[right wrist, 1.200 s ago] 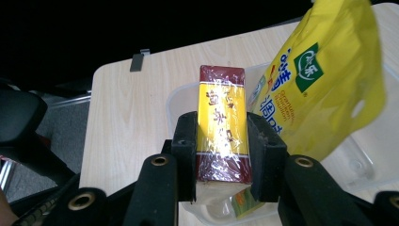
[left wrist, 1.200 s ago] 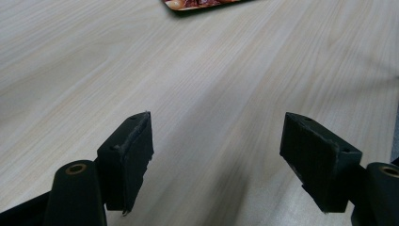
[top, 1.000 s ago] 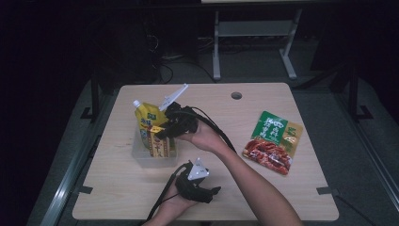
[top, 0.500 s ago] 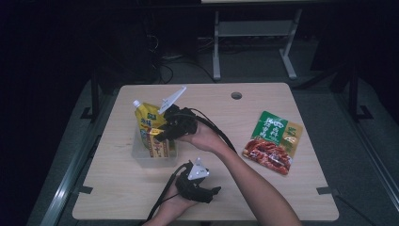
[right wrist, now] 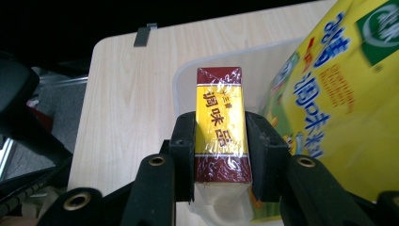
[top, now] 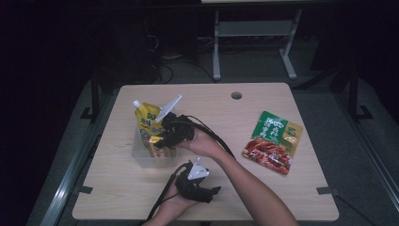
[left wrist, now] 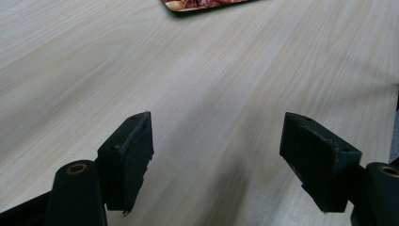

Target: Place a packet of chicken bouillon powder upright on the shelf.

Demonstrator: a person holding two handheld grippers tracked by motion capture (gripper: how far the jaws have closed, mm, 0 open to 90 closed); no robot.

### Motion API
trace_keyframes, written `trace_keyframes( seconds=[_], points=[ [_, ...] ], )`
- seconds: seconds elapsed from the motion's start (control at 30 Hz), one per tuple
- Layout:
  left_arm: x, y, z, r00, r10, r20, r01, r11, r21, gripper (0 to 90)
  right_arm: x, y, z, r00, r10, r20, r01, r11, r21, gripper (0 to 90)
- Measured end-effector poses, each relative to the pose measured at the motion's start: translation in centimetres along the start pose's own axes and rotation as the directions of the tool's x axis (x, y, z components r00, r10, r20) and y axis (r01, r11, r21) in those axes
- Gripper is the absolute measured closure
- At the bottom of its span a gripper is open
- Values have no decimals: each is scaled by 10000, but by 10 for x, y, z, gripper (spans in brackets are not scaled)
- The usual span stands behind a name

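Dark room, light wood table [top: 141, 197] under the high camera.

Right gripper [right wrist: 220, 141] is clamped on a small yellow-and-maroon box [right wrist: 220, 127], film-wrapped, held over the clear plastic bin [top: 141, 159] at the table's left side. In the right gripper view the jaws press both long side faces at about mid-length. Box's long axis runs straight away from the jaws, far end pointing down into the bin; printed face up toward the camera.

Yellow spouted pouch [top: 149, 123] stands in the same bin, just beside the box, spout up and tilted toward the far left.

Handling guess: box looks light and stiff, but the film wrap is glossy, so probably slippery. Grip across the narrow width, as now, looks right; a hard squeeze could dent the carton.

Left gripper [left wrist: 226, 165] is spread wide with nothing between its jaws, low over bare table near the front edge. Green-and-red snack packet [top: 273, 141] lies flat on the right side, well apart from the bin.
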State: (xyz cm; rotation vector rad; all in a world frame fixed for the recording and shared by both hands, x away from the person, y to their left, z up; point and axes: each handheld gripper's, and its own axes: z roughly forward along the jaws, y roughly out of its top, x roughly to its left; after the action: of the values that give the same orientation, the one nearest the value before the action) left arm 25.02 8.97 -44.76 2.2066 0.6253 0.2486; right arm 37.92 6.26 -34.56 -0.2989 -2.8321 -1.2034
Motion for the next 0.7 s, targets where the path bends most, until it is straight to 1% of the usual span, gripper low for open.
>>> trace_keyframes(
  seconds=[0.03,0.13,0.2,0.23,0.33,0.37,0.4,0.43,0.6,0.63,0.67,0.7],
  points=[
    [-1,0,1,10000,-66,-7,66,10000,-65,256,0,-1,2,10000,-64,-26,65,9999,87,653],
    [0,0,1,10000,-39,-19,39,10000,-55,257,1,-5,6,10000,24,-85,-22,9998,182,647],
    [0,0,0,10000,38,6,-38,10000,-10,256,0,-6,7,10000,-4,-50,5,9998,178,644],
    [0,0,0,10000,47,14,-47,10000,-3,256,0,-6,7,9999,70,-119,-68,9998,206,643],
    [-1,0,1,10000,-67,43,67,10000,-57,256,1,-8,9,9999,86,-142,-82,9994,324,636],
    [-1,0,1,10000,-66,42,66,10000,-58,256,1,-8,10,9998,67,-166,-61,9993,377,635],
    [-1,0,1,10000,-75,46,75,10000,-52,256,0,-9,10,9998,-50,-188,57,9992,396,631],
    [-4,-1,1,9984,-528,199,529,9986,-61,256,2,-9,10,9998,51,-193,-42,9990,447,627],
    [-4,-1,1,9985,-506,203,507,9987,-84,257,2,-9,10,9997,27,-254,-16,9991,430,618],
    [-4,-1,1,9986,-488,200,490,9988,-88,256,1,-10,10,9996,-100,-257,111,9991,408,614],
    [-3,-1,1,9987,-479,199,481,9988,-90,256,2,-9,9,9996,23,-285,-11,9990,439,612],
    [-4,-1,1,9986,-493,200,495,9987,-99,256,2,-10,8,9995,41,-328,-29,9993,363,609]
  ],
)
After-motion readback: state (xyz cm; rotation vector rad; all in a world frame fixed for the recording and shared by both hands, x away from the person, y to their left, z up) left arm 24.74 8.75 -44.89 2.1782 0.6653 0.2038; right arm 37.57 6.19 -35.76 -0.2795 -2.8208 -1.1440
